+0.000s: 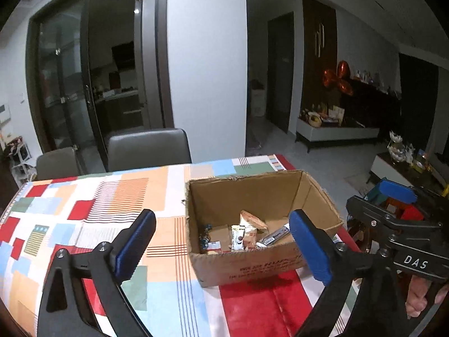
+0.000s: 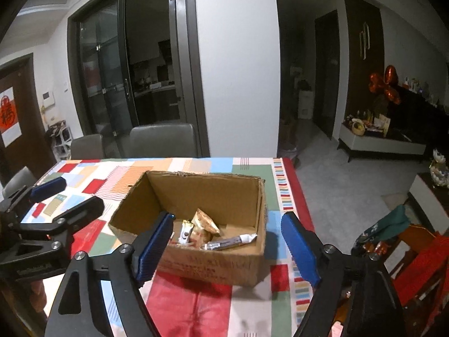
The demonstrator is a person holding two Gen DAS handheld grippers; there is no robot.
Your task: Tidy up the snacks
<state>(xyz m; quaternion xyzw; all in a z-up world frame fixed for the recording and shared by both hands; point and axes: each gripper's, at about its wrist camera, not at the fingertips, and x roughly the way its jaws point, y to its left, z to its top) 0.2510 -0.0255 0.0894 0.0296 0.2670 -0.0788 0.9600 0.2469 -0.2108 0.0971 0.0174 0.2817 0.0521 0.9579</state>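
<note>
Cardboard decides this moment: the open box (image 1: 252, 264) sits on the patchwork tablecloth (image 1: 98, 210) at centre-right of the left wrist view, and every snack I can see lies inside it, none on the cloth.

Going left to right in that view, the left gripper (image 1: 223, 247) hangs spread wide, nothing between its blue pads (image 1: 132, 250), with its left finger over bare cloth and its right finger across the box's right half. So the box lies ahead and slightly right of it. At the far right edge the right gripper (image 1: 393, 205) shows, beside the box's right end.

In the right wrist view the left gripper (image 2: 64, 193) sits at the left edge. The box (image 2: 219, 266) fills the middle, its long axis running left-right across the frame. The right gripper (image 2: 227, 245) is also spread and empty, and the box's near wall falls squarely between its fingers, so I judge it the better aligned arm.

Inside, a small wrapped bar (image 2: 186, 231) and a tan pouch (image 2: 204, 221) stand tilted near the centre. To their right a silver stick pack (image 2: 231, 242) lies flat, its long axis rising gently toward the right, its crimped end pointing at the right wall.
</note>
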